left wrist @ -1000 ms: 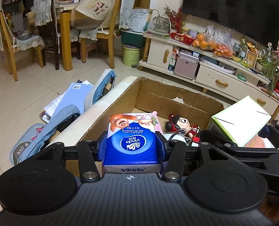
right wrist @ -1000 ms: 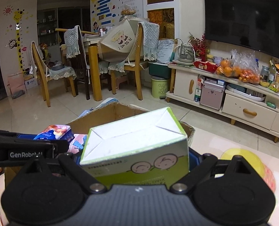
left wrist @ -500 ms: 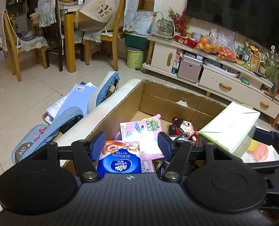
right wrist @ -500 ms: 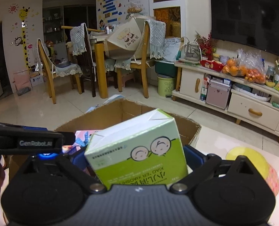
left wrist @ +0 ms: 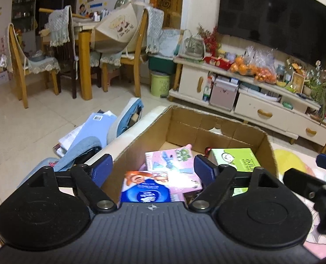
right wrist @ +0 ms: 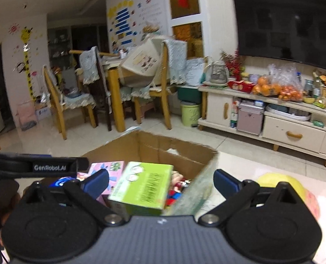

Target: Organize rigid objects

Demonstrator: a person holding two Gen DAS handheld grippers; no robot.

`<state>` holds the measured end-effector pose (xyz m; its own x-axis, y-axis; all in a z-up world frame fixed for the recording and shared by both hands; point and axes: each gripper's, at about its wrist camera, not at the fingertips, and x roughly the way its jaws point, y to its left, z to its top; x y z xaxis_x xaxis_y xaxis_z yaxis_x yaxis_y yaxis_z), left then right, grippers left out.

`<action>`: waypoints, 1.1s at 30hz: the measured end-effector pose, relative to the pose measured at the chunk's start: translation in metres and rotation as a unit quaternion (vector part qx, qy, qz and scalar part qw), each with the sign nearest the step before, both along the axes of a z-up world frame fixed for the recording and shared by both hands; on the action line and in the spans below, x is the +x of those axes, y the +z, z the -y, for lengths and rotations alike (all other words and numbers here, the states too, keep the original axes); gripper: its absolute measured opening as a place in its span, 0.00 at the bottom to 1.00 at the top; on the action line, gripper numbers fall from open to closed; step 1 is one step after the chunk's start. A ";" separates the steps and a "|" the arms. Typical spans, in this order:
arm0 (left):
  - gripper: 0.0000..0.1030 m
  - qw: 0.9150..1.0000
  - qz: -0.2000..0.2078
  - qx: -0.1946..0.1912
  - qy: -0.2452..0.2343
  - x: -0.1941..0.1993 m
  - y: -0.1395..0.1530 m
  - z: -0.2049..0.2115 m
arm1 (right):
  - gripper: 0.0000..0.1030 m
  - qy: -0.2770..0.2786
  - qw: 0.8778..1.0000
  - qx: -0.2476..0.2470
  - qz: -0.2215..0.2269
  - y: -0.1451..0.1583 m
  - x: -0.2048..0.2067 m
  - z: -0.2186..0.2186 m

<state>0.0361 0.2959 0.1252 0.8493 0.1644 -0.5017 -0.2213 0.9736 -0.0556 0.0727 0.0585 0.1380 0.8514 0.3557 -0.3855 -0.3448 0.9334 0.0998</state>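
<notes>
An open cardboard box (left wrist: 215, 129) sits ahead on the floor; it also shows in the right wrist view (right wrist: 163, 147). Inside lie a blue Vinda tissue pack (left wrist: 145, 192), a pink box (left wrist: 174, 169) and a green box (left wrist: 237, 162). In the right wrist view the green box (right wrist: 145, 187) rests in the cardboard box beside a red doll (right wrist: 178, 189). My left gripper (left wrist: 154, 167) is open and empty above the tissue pack. My right gripper (right wrist: 160, 180) is open and empty above the green box.
Blue books and cloth (left wrist: 92, 132) lie left of the box. A yellow round mat (right wrist: 288, 187) lies to the right. A white TV cabinet (left wrist: 261, 103) stands behind, with dining chairs (left wrist: 22, 66) and a table at the back left.
My left gripper opened and dropped the tissue pack into the box. My right gripper opened and let the green box fall in. Both grippers have risen.
</notes>
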 end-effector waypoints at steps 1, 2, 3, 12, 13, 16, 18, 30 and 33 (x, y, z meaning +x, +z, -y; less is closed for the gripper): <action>0.97 1.000 0.006 0.002 -0.008 -0.002 -0.002 0.004 | 0.98 -0.007 1.000 0.004 0.000 -0.001 -0.002 0.004; 0.98 1.000 0.012 0.008 -0.017 -0.003 -0.004 0.008 | 0.98 -0.013 1.000 0.008 -0.003 -0.003 -0.005 0.008; 0.98 0.999 0.015 0.022 -0.025 -0.004 -0.007 0.014 | 0.98 -0.019 1.000 0.010 -0.006 -0.005 -0.007 0.011; 0.98 0.993 0.032 0.099 -0.047 -0.008 -0.023 0.055 | 0.98 -0.056 0.998 0.036 -0.015 -0.021 -0.034 0.044; 0.98 0.993 0.033 0.098 -0.049 -0.009 -0.023 0.058 | 0.98 -0.062 0.997 0.038 -0.015 -0.023 -0.037 0.048; 0.98 0.991 0.036 0.115 -0.052 -0.009 -0.022 0.074 | 0.98 -0.078 0.996 0.044 -0.020 -0.030 -0.045 0.061; 0.99 0.991 0.036 0.115 -0.052 -0.007 -0.023 0.080 | 0.98 -0.088 0.995 0.045 -0.022 -0.033 -0.050 0.068; 1.00 0.991 0.081 0.104 -0.026 -0.041 0.006 0.073 | 0.99 -0.132 0.991 0.024 -0.017 -0.028 -0.084 0.067; 1.00 0.993 0.073 0.086 -0.033 -0.060 0.013 0.069 | 0.99 -0.141 0.990 0.017 -0.018 -0.022 -0.093 0.062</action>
<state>-0.0241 0.2266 0.1385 0.9226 0.1780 -0.3422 -0.1577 0.9837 0.0865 -0.0199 -0.0030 0.1164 0.9046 0.1185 -0.4094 -0.0661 0.9879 0.1401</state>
